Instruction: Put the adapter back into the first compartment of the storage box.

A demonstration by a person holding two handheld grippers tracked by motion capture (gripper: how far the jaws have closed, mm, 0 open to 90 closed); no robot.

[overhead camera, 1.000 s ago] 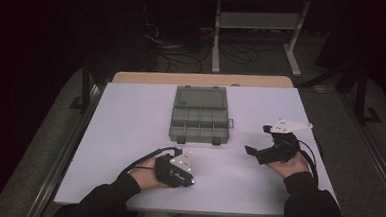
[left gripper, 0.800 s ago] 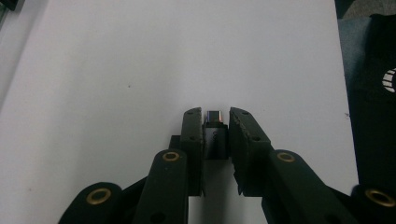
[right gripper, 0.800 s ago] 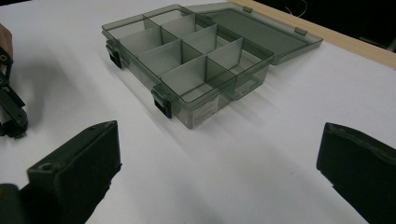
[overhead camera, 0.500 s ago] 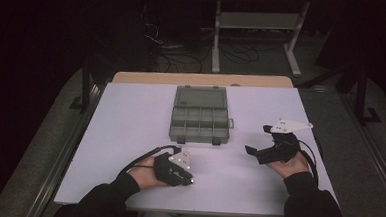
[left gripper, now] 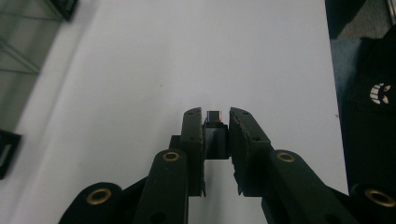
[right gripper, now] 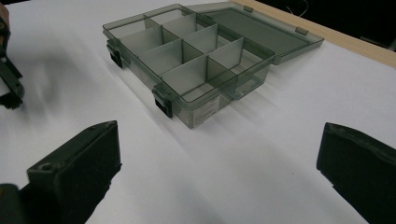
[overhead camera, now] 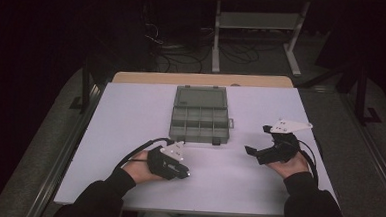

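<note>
Plainly, translucent grey plastic organiser box [right gripper: 187, 60], rectangular compartments, smooth white table [right gripper: 280, 163]

There is one organizer box [overhead camera: 199, 120] on the one white table [overhead camera: 131, 110], and its one lid [overhead camera: 201, 97] lies open behind it. In the right gripper view I count eight compartments inside the box, in two rows of four, and two black latches [right gripper: 163, 101] on its near wall. There are two grippers, one left gripper [overhead camera: 178, 164] and one right gripper [overhead camera: 256, 151], each in one hand.
</note>
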